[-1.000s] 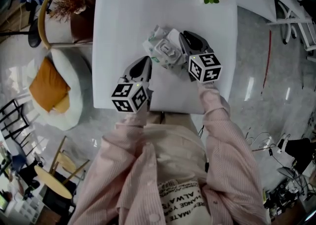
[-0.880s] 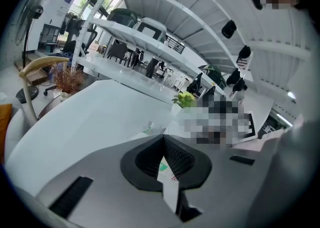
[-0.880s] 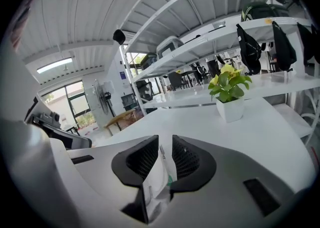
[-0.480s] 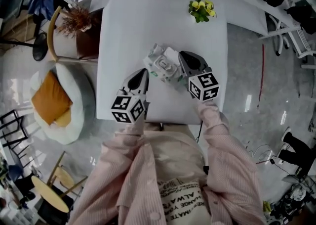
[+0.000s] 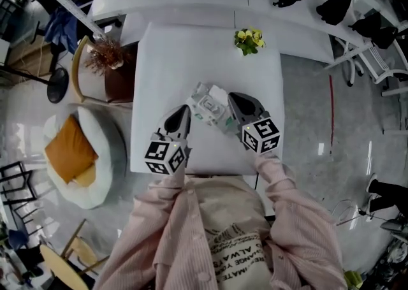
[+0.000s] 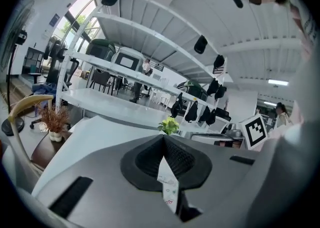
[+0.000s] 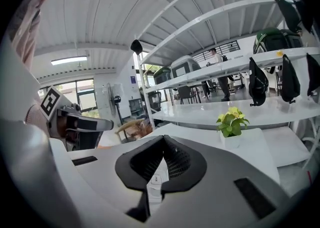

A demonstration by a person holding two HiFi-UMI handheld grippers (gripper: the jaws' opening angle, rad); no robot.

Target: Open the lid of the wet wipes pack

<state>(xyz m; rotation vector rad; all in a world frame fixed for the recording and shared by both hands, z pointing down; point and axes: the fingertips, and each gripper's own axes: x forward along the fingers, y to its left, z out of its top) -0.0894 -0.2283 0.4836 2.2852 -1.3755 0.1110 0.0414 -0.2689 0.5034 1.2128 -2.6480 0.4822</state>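
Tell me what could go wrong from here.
1. The left gripper pinches only a thin printed edge of the white soft-plastic wet wipes pack; it may slip or tear.
2. The right gripper, jaws just closed, holds an equally thin white strip of it, so pulling apart could drop the pack onto the white table.

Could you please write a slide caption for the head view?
Left tongs and right tongs pinch the wet wipes pack over the white table.

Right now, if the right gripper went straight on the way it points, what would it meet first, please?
Probably the white table, left of the potted plant; the right gripper is shut on the wipes pack.
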